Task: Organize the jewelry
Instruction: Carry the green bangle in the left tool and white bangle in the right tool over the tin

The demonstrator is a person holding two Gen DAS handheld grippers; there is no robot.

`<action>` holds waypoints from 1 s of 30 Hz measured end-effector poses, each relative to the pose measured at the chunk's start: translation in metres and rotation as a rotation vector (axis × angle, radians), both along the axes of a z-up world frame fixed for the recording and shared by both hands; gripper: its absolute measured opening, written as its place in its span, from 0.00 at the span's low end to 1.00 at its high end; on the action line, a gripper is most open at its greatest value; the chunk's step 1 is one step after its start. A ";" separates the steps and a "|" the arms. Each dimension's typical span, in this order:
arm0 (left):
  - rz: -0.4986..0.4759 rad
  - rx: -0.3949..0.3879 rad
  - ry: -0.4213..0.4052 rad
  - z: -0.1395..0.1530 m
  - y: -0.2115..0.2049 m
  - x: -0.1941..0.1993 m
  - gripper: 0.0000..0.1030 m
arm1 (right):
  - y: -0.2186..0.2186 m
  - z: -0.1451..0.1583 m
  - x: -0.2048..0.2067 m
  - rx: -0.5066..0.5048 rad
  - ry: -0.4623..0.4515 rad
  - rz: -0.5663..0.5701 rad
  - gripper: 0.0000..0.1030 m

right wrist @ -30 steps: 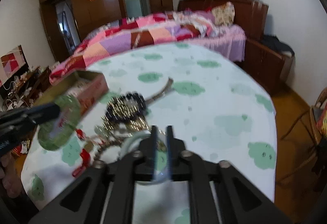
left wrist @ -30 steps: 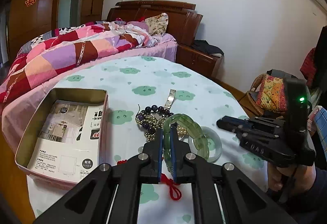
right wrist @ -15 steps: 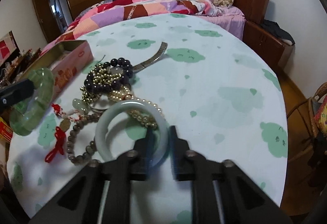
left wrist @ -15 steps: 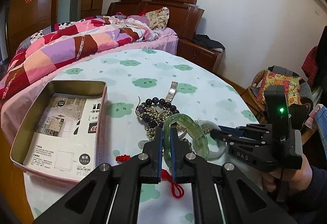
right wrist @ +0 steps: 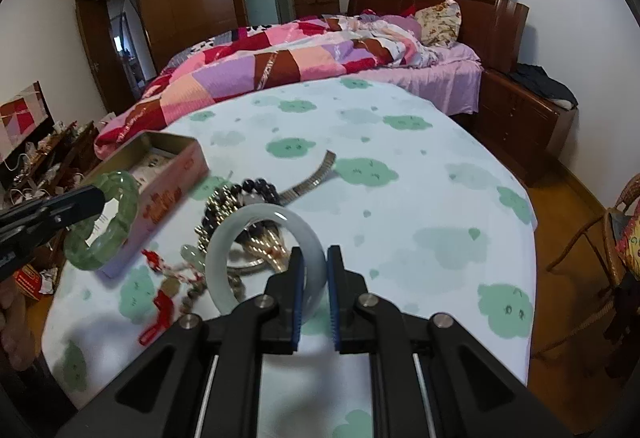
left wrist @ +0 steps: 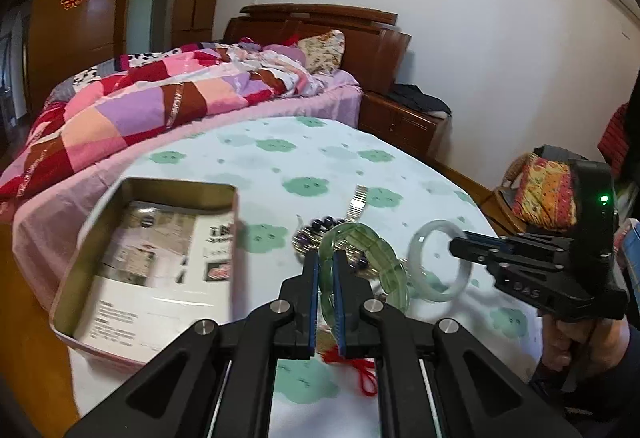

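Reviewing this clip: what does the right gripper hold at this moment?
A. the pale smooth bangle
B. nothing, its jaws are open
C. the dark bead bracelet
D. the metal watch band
A: the right gripper is shut on the pale smooth bangle, lifted above the jewelry pile, while the left gripper holds the green segmented bracelet.

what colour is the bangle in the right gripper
Pale, milky grey-green bangle, smooth and translucent; clearest in the right wrist view, clamped in the right gripper.
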State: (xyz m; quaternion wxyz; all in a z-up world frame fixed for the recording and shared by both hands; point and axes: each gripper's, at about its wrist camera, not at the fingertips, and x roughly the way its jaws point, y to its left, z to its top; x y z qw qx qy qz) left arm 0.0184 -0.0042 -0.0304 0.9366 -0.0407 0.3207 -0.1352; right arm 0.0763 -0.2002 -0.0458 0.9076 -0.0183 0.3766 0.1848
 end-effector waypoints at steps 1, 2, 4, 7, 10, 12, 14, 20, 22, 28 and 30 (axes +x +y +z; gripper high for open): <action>0.009 0.005 -0.002 0.001 0.003 0.002 0.05 | 0.003 0.003 0.003 0.006 0.002 0.011 0.13; 0.026 0.011 -0.004 0.002 0.009 0.005 0.05 | 0.006 0.005 0.005 0.009 0.003 0.022 0.13; 0.052 0.016 -0.005 0.004 0.018 0.010 0.05 | 0.014 0.012 0.009 0.016 -0.002 0.050 0.13; 0.095 0.029 -0.012 0.008 0.036 0.021 0.05 | 0.029 0.023 0.014 0.020 -0.013 0.095 0.13; 0.134 0.043 -0.015 0.012 0.053 0.031 0.05 | 0.046 0.033 0.021 0.019 -0.021 0.139 0.13; 0.155 0.062 -0.019 0.014 0.063 0.038 0.05 | 0.060 0.041 0.026 0.008 -0.033 0.170 0.12; 0.171 0.075 -0.015 0.014 0.072 0.043 0.05 | 0.071 0.045 0.029 -0.006 -0.044 0.195 0.13; 0.204 0.098 0.020 0.005 0.090 0.060 0.06 | 0.111 0.043 0.047 -0.038 -0.035 0.256 0.12; 0.214 0.104 0.030 0.002 0.094 0.065 0.06 | 0.121 0.041 0.051 -0.043 -0.029 0.267 0.12; 0.239 0.117 0.060 -0.005 0.105 0.078 0.06 | 0.146 0.035 0.064 -0.045 -0.009 0.292 0.13; 0.250 0.117 0.074 -0.009 0.110 0.083 0.06 | 0.153 0.032 0.070 -0.040 0.002 0.293 0.13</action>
